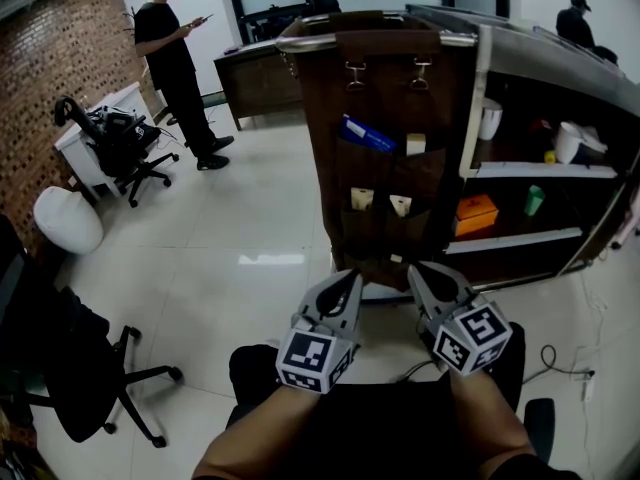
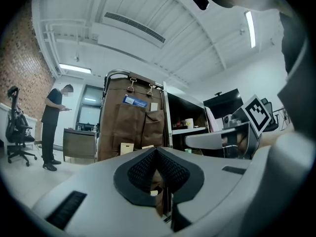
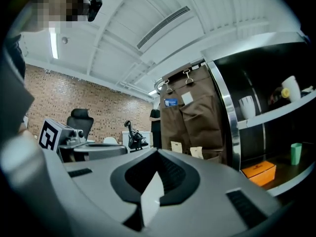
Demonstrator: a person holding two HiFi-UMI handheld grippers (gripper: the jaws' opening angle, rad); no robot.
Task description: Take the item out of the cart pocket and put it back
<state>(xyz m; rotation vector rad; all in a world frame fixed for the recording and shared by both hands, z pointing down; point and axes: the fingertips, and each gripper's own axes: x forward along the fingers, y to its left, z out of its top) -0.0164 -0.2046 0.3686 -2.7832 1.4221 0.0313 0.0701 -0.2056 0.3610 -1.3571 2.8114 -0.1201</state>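
A brown fabric pocket organizer [image 1: 385, 158] hangs on clips from the side of a cart [image 1: 480, 43]. A blue item [image 1: 366, 134] and a white card [image 1: 416, 144] stick out of its upper pockets. Two cream tags [image 1: 362, 198] stand in the lower pockets. Both grippers are low in front of the organizer, short of it and touching nothing. My left gripper [image 1: 352, 276] is shut and holds nothing. My right gripper [image 1: 418, 268] is shut and also holds nothing. The left gripper view has the organizer [image 2: 131, 127] beyond the closed tips [image 2: 157, 150]; the right gripper view shows it [image 3: 190, 122] past its tips [image 3: 158, 152].
The cart's shelves carry an orange box [image 1: 475, 213], a green cup [image 1: 534, 200] and white cups [image 1: 570, 140]. A person [image 1: 178, 68] stands at the back left beside a desk and an office chair [image 1: 125, 148]. Another chair [image 1: 70, 368] is at my left. A cable [image 1: 560, 363] lies on the floor at the right.
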